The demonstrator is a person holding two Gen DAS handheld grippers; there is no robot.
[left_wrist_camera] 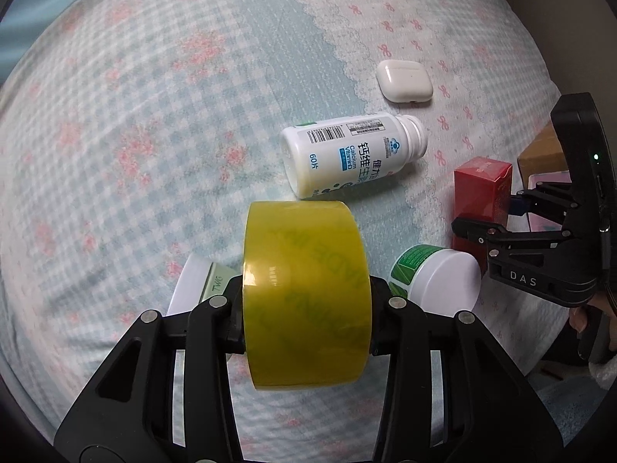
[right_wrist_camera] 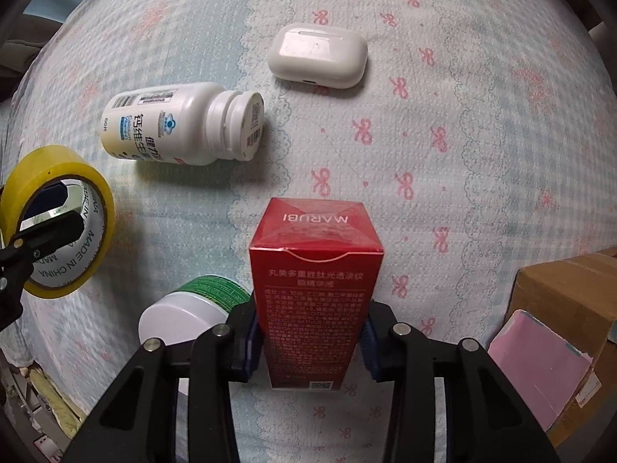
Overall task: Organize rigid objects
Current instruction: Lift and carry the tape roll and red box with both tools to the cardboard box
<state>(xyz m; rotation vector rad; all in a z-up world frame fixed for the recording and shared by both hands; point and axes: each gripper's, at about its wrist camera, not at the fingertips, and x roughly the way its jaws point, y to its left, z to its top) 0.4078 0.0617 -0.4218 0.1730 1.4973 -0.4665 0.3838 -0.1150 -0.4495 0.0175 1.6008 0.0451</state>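
Note:
My left gripper [left_wrist_camera: 306,324] is shut on a yellow tape roll [left_wrist_camera: 304,289], held above the bed; the roll also shows at the left of the right wrist view [right_wrist_camera: 58,220]. My right gripper [right_wrist_camera: 308,343] is shut on a red carton [right_wrist_camera: 314,293], which shows at the right of the left wrist view [left_wrist_camera: 482,193]. A white vitamin bottle [left_wrist_camera: 351,154] lies on its side ahead [right_wrist_camera: 181,123]. A white earbud case [left_wrist_camera: 405,81] lies farther back [right_wrist_camera: 318,54]. A green-labelled white-lidded jar [left_wrist_camera: 435,277] sits between the grippers [right_wrist_camera: 193,312].
The surface is a bed with a light blue checked cover [left_wrist_camera: 135,135] with pink bows [right_wrist_camera: 462,135]. A cardboard box [right_wrist_camera: 570,308] with a pink item [right_wrist_camera: 540,366] stands at the right. Another white container [left_wrist_camera: 193,281] lies behind my left fingers.

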